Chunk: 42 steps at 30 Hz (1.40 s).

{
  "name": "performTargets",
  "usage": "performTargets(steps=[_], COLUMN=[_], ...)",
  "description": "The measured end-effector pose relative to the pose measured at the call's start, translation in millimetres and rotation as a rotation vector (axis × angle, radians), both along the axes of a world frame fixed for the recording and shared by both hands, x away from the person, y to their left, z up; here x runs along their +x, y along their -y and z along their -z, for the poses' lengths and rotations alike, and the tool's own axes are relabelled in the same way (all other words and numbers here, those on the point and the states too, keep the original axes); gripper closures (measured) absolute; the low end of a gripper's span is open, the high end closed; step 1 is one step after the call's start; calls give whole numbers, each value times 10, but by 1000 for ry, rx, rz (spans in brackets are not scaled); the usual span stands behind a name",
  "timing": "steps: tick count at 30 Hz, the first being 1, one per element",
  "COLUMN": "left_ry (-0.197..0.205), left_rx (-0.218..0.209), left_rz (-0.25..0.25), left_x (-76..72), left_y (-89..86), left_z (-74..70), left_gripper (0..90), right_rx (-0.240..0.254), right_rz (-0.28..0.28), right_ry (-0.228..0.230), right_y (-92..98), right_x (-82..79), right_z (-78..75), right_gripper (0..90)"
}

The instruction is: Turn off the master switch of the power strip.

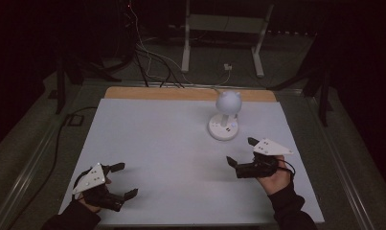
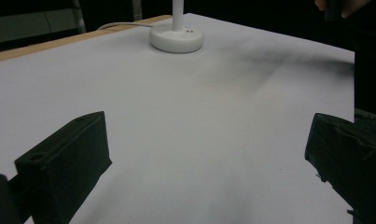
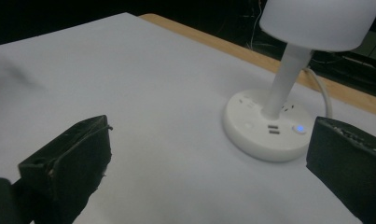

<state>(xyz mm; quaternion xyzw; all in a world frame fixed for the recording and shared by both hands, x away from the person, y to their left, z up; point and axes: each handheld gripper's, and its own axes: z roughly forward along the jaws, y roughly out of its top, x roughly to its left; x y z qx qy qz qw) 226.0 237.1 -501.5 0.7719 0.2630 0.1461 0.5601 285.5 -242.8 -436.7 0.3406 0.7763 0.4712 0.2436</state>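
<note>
Lamp (image 1: 224,117) bears no legible writing or brand.

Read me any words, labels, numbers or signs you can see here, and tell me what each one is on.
None can be read.
The lamp base carries a lit blue button, two small slots and faint marks; the marks are too blurred to read.
The white sheet is blank.

From above the near edge, the high view looks forward and down over the whole white table (image 1: 147,143). Each gripper view rides low and close to the tabletop, facing the far side between its own spread black jaws. All three share the white desk lamp (image 1: 225,117) (image 2: 177,36) (image 3: 288,93).
</note>
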Motion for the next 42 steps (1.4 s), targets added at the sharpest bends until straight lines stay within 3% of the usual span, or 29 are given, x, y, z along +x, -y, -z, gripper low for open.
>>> performTargets(steps=[15,42], left_ry=[2,5], left_rx=[0,-5], left_rz=[-3,-2], left_x=[-1,1], left_y=[-6,-8], left_z=[-5,-8], left_gripper=[5,5], right_rx=[29,11], right_rz=[37,141], right_ry=[14,-39], right_y=[51,147], right_x=[383,994], right_z=[-113,75], right_gripper=[0,7])
